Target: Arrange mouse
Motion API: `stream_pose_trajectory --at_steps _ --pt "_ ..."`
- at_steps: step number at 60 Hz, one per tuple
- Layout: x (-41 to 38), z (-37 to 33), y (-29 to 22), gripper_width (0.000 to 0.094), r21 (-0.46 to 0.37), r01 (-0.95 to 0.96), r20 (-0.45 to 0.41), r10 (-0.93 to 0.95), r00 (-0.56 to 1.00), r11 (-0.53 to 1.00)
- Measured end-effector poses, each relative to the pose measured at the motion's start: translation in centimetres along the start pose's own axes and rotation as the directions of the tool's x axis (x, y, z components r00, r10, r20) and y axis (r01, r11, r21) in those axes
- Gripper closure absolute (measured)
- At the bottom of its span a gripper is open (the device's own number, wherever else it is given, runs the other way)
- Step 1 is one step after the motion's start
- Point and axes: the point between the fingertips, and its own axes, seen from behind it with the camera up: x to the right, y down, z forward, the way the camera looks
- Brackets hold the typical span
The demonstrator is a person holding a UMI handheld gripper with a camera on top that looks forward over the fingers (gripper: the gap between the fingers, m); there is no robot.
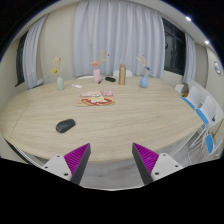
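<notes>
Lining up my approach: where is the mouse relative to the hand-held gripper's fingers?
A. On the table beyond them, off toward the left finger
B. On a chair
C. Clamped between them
A: the mouse lies on the table beyond the open hand-held gripper, leftward.

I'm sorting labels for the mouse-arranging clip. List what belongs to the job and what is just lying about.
Job:
dark oval computer mouse on the wooden table
open gripper, nothing between its fingers

Lying about:
flat pinkish items mid-table
brown bottle
pink bottle
blue cup
chairs
</notes>
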Motion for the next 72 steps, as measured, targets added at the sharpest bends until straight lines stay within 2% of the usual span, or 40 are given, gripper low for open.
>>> stream_pose_trajectory --at_steps 13,41,72 --pt "-4.4 0.1 0.6 0.0068 -0.003 -0.001 0.044 0.001 0.999 1.000" --pt "-20.0 1.8 2.4 0.0075 -0.019 0.086 0.180 -0.081 0.980 0.996" --pt "-24.8 15.0 0.1 0.0080 -0.048 0.048 0.118 -0.042 0.992 0.998"
